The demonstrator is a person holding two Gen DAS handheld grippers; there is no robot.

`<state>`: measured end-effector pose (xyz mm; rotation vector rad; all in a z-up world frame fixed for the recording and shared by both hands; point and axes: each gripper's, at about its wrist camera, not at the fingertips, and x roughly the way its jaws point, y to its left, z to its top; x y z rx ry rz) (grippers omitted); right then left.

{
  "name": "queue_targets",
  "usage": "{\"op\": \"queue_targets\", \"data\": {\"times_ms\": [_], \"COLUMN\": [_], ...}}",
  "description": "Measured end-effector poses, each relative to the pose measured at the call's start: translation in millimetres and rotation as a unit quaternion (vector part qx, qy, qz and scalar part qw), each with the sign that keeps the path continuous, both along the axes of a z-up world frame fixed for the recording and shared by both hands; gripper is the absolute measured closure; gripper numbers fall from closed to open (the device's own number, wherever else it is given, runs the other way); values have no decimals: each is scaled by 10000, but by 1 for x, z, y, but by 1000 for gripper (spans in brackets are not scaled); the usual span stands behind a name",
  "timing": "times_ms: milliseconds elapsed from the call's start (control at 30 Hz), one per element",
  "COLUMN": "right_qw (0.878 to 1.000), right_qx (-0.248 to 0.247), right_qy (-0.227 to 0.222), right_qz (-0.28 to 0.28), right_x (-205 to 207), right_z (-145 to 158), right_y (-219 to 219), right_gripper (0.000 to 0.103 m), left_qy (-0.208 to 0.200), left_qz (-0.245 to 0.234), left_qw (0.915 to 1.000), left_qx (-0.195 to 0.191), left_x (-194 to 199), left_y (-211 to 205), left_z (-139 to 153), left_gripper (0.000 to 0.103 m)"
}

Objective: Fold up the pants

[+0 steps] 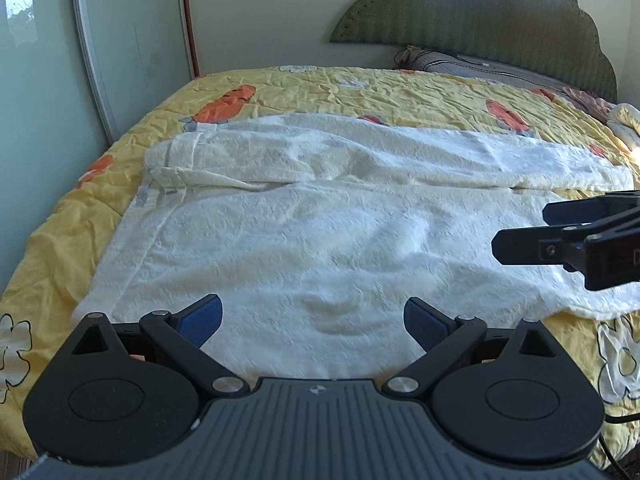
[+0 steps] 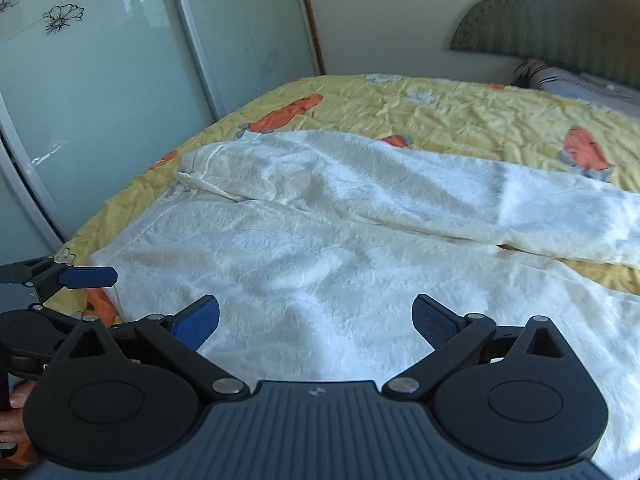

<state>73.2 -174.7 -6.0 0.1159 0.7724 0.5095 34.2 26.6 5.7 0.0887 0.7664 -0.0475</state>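
White textured pants [image 1: 312,216] lie spread flat on the bed, waistband at the left, both legs running to the right; they also show in the right wrist view [image 2: 340,240]. The far leg is rumpled and overlaps the near one. My left gripper [image 1: 313,320] is open and empty, just above the near leg's front edge. My right gripper [image 2: 316,320] is open and empty over the near leg. The right gripper also shows at the right of the left wrist view [image 1: 520,230], and the left gripper shows at the left of the right wrist view [image 2: 86,277].
The bed has a yellow quilt [image 1: 400,88] with orange carrot prints. A green headboard [image 1: 500,8] and pillows [image 1: 460,62] stand at the far right. Frosted sliding wardrobe doors [image 2: 100,100] run along the bed's left side.
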Motion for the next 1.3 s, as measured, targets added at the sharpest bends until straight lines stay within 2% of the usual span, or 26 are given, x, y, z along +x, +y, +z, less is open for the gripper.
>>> {"op": "queue_targets", "data": {"times_ms": [67,167,233,333,367,433,500,533,600,733,867,933,967,1000,1033,1100,1167,1200,1233,1300], "right_qw": [9997,9975,9950,9946,9938,9892,9835,9818,9828,9877,9858,9832,9824,9804,9785,9772,9665,9599,9460,9204], "right_qx": [144,368,501,190,98,-29,-349,-587,-727,-379,38,-168,-218,-206,-151,-403,-891,-1167,-1526,-1917], "right_qy": [-19,-361,-234,-201,-349,-925,-1136,-1084,-837,-441,161,323,212,192,171,-203,-843,-1171,-1665,-2320], "right_qz": [209,485,837,1003,1051,1134,1364,1443,1475,1452,1669,1787,1842,1952,2049,2072,2256,2263,2327,2496], "right_x": [29,70,110,161,173,195,216,233,264,316,350,352,350,348,344,330,302,288,267,232], "right_z": [-2,1,-2,-11,-12,-14,-15,-16,-21,-36,-53,-61,-63,-63,-62,-56,-49,-46,-41,-35], "right_y": [2,5,13,27,32,39,52,61,71,75,74,81,82,83,84,88,97,102,107,113], "right_gripper": [0,0,0,0,0,0,0,0,0,0,21,35,40,60,66,77,87,88,89,91], "left_qy": [-23,10,82,210,249,317,387,428,507,594,596,585,584,591,593,570,505,480,433,279], "left_qz": [111,255,359,500,532,589,634,665,716,788,815,840,847,848,859,932,1065,1175,1293,1484], "left_qw": [9999,9997,9993,9985,9982,9977,9972,9968,9961,9951,9949,9947,9946,9946,9945,9940,9927,9913,9894,9846], "left_qx": [42,56,6,-71,-95,-119,-102,-88,-57,-19,75,100,97,84,54,-61,-242,-356,-496,-876], "left_x": [12,32,45,62,66,74,80,84,91,102,113,121,124,129,134,144,155,160,165,175], "left_y": [5,11,16,22,23,27,29,31,34,39,42,44,44,45,46,52,61,67,74,90], "left_z": [1,-1,-4,-10,-12,-17,-21,-23,-27,-29,-27,-26,-26,-25,-24,-20,-15,-12,-8,0], "left_gripper": [4,4,4,4,4,4,4,4,4,4,4,4,4,4,4,4,4,4,4,4]}}
